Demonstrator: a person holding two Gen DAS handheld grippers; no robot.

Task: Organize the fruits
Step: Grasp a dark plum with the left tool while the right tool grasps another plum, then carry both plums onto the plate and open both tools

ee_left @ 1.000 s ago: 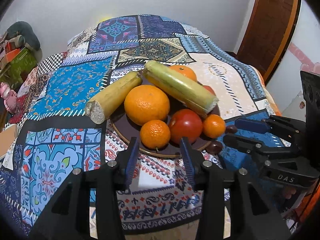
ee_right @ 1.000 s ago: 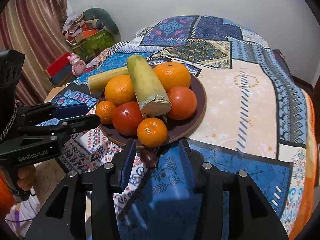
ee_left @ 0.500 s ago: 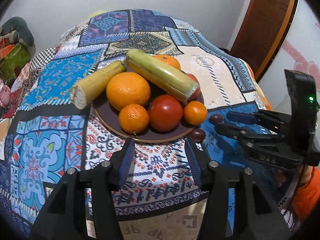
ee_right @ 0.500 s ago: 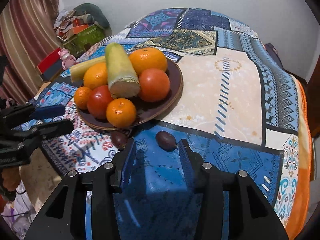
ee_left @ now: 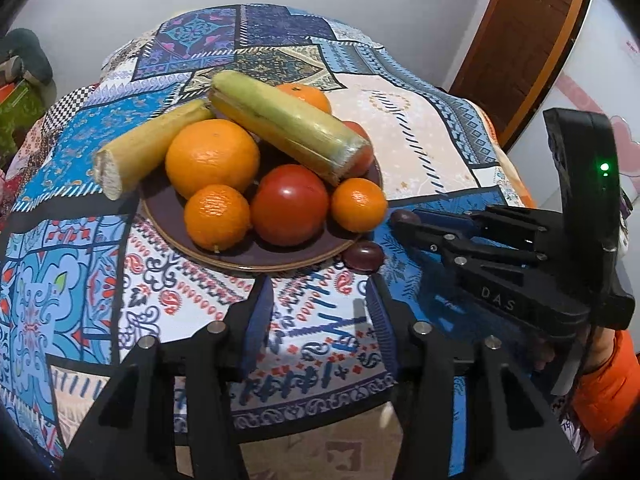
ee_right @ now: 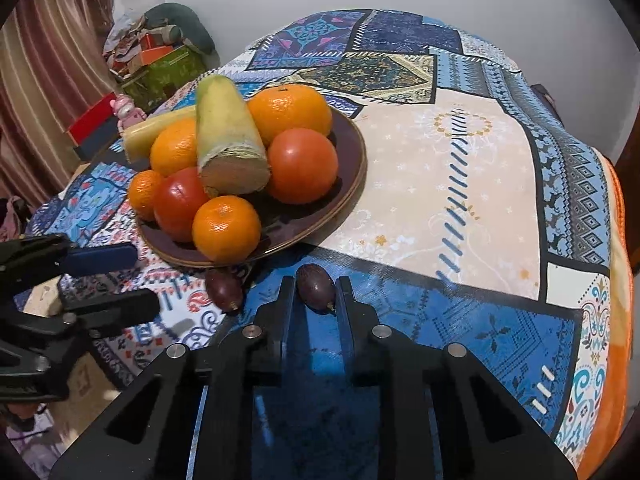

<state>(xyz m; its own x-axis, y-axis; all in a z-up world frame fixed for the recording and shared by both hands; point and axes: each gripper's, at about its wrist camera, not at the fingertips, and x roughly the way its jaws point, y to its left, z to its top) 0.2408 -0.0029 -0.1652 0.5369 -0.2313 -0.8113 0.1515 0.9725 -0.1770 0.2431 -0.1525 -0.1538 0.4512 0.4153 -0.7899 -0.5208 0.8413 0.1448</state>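
A dark brown plate (ee_left: 248,258) (ee_right: 352,148) on the patchwork cloth holds oranges, small mandarins, two red tomatoes and two sugarcane pieces (ee_left: 286,126). Two dark purple passion fruits lie on the cloth by the plate's near rim. My right gripper (ee_right: 314,290) has its fingers on either side of one passion fruit (ee_right: 316,286), narrowed around it; it also shows in the left wrist view (ee_left: 402,216). The other passion fruit (ee_right: 224,290) (ee_left: 364,256) lies free to its left. My left gripper (ee_left: 316,312) is open and empty, short of the plate.
The table edge runs just below my left gripper (ee_left: 320,432). Boxes and clutter (ee_right: 160,60) stand by a curtain at the left. A wooden door (ee_left: 520,40) is at the back right. Bare cloth lies right of the plate (ee_right: 460,160).
My right gripper has moved forward onto the right passion fruit and narrowed around it. My left gripper has drawn back slightly from the plate.
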